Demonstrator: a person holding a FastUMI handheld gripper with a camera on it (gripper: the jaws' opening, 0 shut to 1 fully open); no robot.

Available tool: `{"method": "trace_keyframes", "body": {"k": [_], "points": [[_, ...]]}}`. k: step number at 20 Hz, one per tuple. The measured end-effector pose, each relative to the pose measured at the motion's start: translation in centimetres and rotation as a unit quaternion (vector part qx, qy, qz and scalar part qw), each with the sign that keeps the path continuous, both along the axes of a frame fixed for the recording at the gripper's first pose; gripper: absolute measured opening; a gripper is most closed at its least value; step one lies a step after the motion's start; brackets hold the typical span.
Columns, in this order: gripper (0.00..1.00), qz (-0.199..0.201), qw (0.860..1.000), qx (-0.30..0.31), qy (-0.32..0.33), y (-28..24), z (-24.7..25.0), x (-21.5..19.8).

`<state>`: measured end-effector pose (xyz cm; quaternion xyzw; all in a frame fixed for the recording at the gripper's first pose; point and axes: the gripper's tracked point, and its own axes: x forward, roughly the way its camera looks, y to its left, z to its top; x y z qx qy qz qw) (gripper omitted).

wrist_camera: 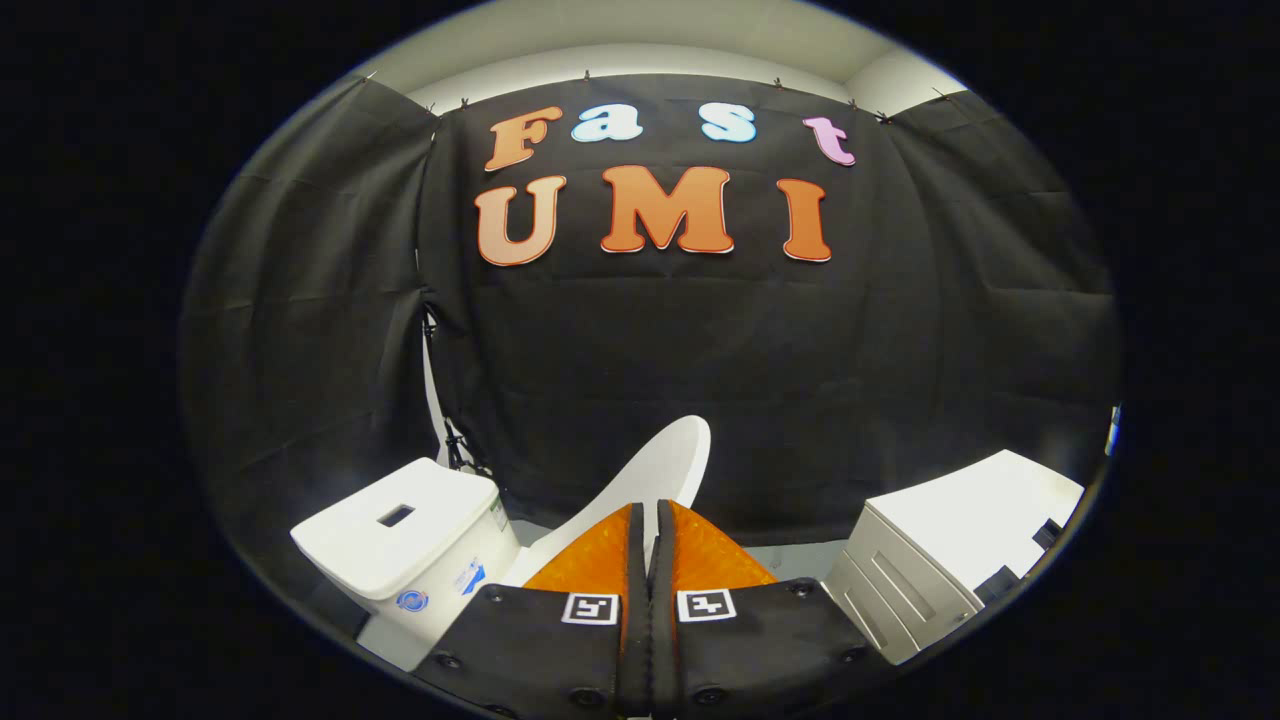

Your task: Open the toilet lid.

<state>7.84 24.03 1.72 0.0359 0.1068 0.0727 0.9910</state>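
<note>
A: Gripper view, surroundings?
B: White tank (pixel 410 530) left of the fingers (pixel 650 545), white cabinet (pixel 950 560) right, black cloth wall behind.
A: Lid?
B: Lid (pixel 655 465) raised, just beyond the fingertips, long axis tilting up and to the right.
A: Fingers?
B: Nearly closed, thin gap; whether they grip the lid's edge, can't tell.

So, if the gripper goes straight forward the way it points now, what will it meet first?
Most likely the raised toilet lid: its white edge rises right beyond the gripper, whose fingers are closed together. Depth is unclear, so the black cloth wall behind could be next.
</note>
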Motion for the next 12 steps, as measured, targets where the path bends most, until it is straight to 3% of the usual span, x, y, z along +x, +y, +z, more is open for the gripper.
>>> {"method": "trace_keyframes", "body": {"k": [12], "points": [[0.08,0.044,0.999,-0.011,-0.023,9.0,4.7,-0.5]]}}
